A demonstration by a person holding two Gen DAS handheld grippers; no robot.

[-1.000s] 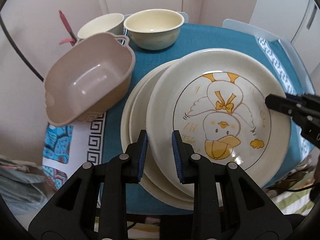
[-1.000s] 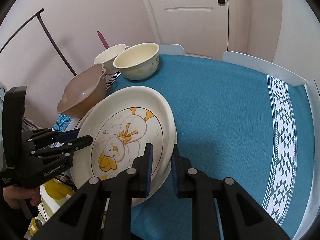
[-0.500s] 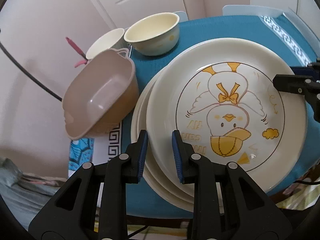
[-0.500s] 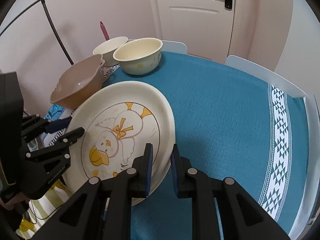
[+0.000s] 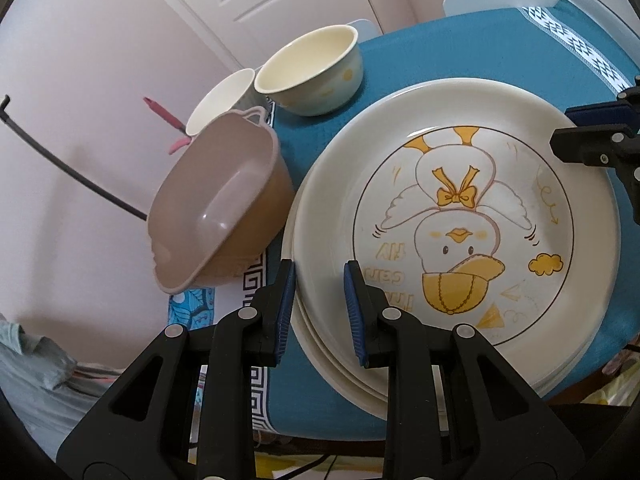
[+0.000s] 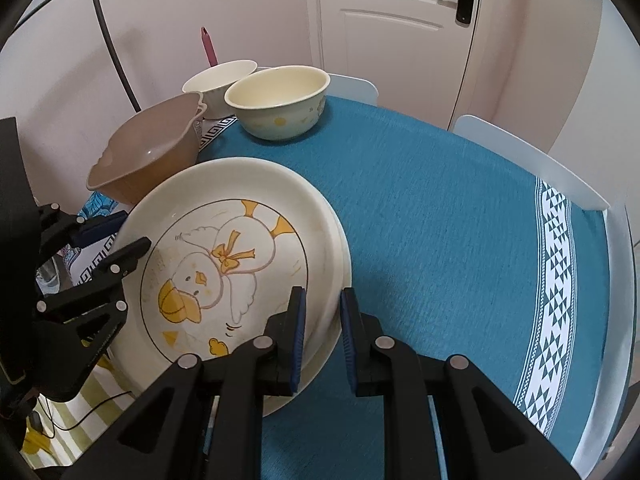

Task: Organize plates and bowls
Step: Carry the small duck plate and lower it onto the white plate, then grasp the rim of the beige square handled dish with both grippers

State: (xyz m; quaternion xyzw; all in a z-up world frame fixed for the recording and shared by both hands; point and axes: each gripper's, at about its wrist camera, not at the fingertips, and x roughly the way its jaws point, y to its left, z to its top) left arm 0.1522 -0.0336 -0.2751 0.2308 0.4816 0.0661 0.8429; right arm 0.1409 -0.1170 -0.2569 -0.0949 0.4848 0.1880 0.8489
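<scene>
Gripping from opposite sides, both tools hold one stack of plates [image 5: 440, 184] at the near-left part of the table [image 6: 460, 220], which is covered in teal cloth. Stack appears raised or tilted off the cloth; contact underneath not visible.

Left gripper [image 5: 320, 300]: jaws narrowed onto the stack's rim, one pad under, one on top, rim between them. Right gripper [image 6: 323, 326]: same arrangement on the opposite rim, jaws partly closed on the edge. Top plate carries a duck drawing [image 6: 208, 276].

Judgement on the step: this is a two-handed carry of the whole stack. To do it well, keep both grips level with each other so the plates stay flat; glazed plates will slide on one another if one side drops. Move both hands at one pace, keep clamping pressure steady, and set down flat on open cloth clear of the bowls.

Count, largest first:
- Plates: at least three rims visible in the left wrist view; exact number cannot be told.
- Brown two-handled bowl [image 5: 224, 204]: one, tilted, just beside the stack's left edge.
- Cream bowl [image 6: 278, 102]: one, upright, at the far edge.
- White ribbed bowl [image 6: 218, 80]: one, beside the cream bowl and behind the brown one.
</scene>
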